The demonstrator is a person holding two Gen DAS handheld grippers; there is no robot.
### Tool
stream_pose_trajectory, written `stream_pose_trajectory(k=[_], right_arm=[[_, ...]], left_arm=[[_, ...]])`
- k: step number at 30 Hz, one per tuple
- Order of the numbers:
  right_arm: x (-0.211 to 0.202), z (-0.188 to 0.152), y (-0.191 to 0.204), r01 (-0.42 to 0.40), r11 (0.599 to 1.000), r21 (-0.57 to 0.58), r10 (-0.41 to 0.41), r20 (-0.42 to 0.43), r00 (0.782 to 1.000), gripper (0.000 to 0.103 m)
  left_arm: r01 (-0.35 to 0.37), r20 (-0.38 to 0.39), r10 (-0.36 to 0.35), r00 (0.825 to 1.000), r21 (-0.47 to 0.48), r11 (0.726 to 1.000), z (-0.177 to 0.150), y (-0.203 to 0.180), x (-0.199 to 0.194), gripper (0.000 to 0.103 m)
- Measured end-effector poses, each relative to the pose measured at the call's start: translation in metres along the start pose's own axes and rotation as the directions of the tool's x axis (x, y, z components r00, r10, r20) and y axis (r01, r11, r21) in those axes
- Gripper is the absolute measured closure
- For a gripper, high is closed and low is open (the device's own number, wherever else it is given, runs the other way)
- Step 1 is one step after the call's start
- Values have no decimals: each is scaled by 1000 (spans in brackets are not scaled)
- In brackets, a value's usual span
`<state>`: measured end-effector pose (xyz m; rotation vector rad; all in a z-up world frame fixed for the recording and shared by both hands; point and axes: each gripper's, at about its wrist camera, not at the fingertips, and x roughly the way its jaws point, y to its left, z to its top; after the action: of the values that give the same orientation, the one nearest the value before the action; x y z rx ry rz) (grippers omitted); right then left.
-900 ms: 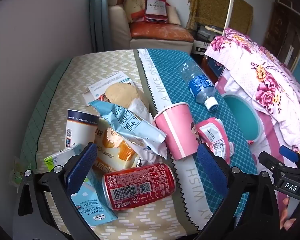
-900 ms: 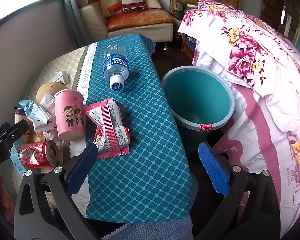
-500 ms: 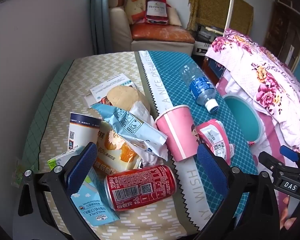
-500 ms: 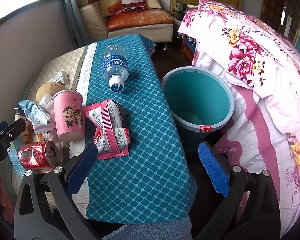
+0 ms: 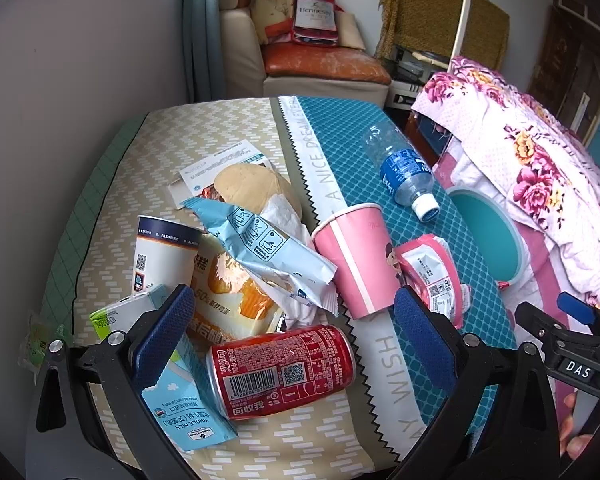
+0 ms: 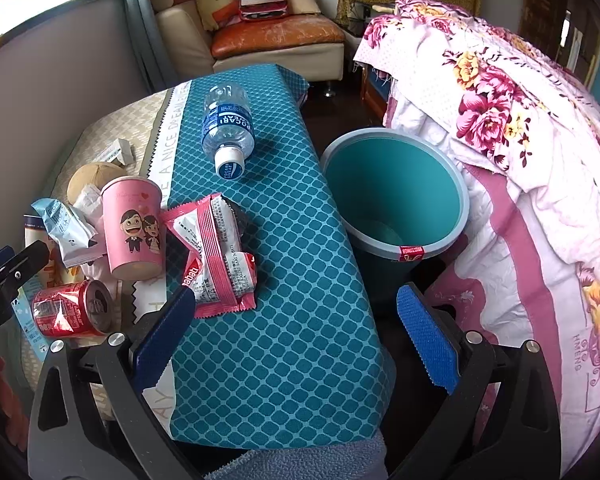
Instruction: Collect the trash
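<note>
A crushed red cola can [image 5: 281, 372] lies on its side at the near end of the trash pile on the cloth-covered table [image 6: 284, 360], between the spread jaws of the left gripper [image 5: 294, 336], which pinch nothing. Behind it lie a blue wrapper [image 5: 260, 248], a pink paper cup [image 5: 356, 260] on its side, a pink snack packet [image 6: 216, 252] and a plastic bottle [image 6: 228, 128]. The right gripper [image 6: 296, 344], jaws also wide and empty, hangs over the table's edge beside the teal bin [image 6: 396, 192].
</note>
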<state>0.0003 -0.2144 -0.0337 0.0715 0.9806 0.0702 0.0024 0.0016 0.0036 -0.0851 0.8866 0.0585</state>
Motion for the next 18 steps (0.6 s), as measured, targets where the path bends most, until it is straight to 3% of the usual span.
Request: stream_pose_trajectory(k=[18], right_arm=[[9,-3,4,-5,1000,-4,5,-23,1000,6]], left_arm=[[1,-2,-1,1000,0,1000,-10,2,5,3]])
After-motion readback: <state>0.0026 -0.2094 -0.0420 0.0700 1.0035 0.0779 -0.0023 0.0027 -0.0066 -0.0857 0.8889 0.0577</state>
